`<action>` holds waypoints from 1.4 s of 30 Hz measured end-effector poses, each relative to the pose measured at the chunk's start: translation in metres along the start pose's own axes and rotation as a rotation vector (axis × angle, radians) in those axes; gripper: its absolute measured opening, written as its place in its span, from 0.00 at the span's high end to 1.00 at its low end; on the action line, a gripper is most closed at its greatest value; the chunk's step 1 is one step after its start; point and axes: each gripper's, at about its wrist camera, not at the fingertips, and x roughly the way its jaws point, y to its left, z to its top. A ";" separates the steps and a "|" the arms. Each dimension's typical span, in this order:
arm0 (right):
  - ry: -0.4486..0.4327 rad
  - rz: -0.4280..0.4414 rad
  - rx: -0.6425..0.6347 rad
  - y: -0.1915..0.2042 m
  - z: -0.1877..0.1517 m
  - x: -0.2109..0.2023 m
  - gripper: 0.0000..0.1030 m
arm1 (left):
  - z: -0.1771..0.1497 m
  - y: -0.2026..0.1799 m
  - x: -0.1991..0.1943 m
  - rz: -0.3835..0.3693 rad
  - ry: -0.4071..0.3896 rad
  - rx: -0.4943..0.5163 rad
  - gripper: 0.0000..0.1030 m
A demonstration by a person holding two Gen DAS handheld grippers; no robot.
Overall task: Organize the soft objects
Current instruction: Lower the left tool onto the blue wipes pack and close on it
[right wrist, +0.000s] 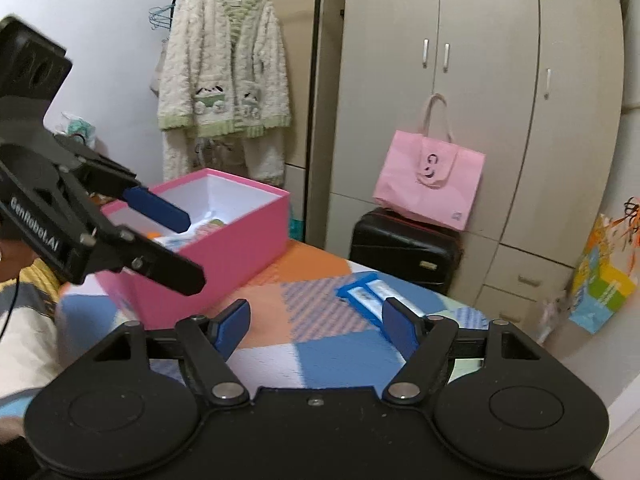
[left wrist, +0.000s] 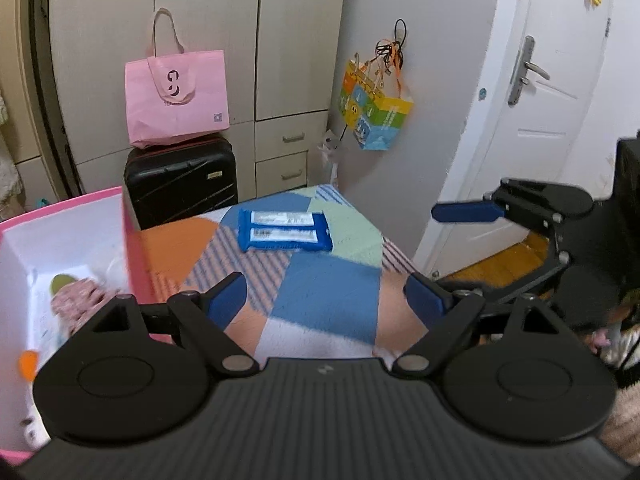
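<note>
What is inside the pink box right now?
Inside the pink box: a pinkish fuzzy item, something green, and an orange piece. The left hand-held gripper covers the rest.

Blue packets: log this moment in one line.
blue packets on patchwork cover | pink box open | left gripper empty | right gripper empty

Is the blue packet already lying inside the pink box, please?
No, the blue packet lies on the patchwork cover, outside the pink box.
</note>
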 end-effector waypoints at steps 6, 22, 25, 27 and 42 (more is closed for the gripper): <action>-0.023 -0.065 0.061 -0.023 -0.025 0.035 0.17 | -0.003 -0.001 0.039 0.080 -0.087 0.041 0.15; 0.062 0.081 0.292 -0.095 -0.057 0.143 0.17 | 0.004 0.046 0.164 0.064 -0.090 -0.226 0.16; 0.082 0.113 0.281 -0.100 -0.059 0.153 0.17 | 0.007 0.054 0.180 0.113 -0.101 -0.231 0.16; 0.090 0.081 0.243 -0.098 -0.058 0.160 0.17 | 0.009 0.059 0.194 0.144 -0.067 -0.251 0.16; 0.119 0.024 0.224 -0.103 -0.063 0.197 0.23 | 0.001 0.070 0.234 0.256 -0.008 -0.243 0.33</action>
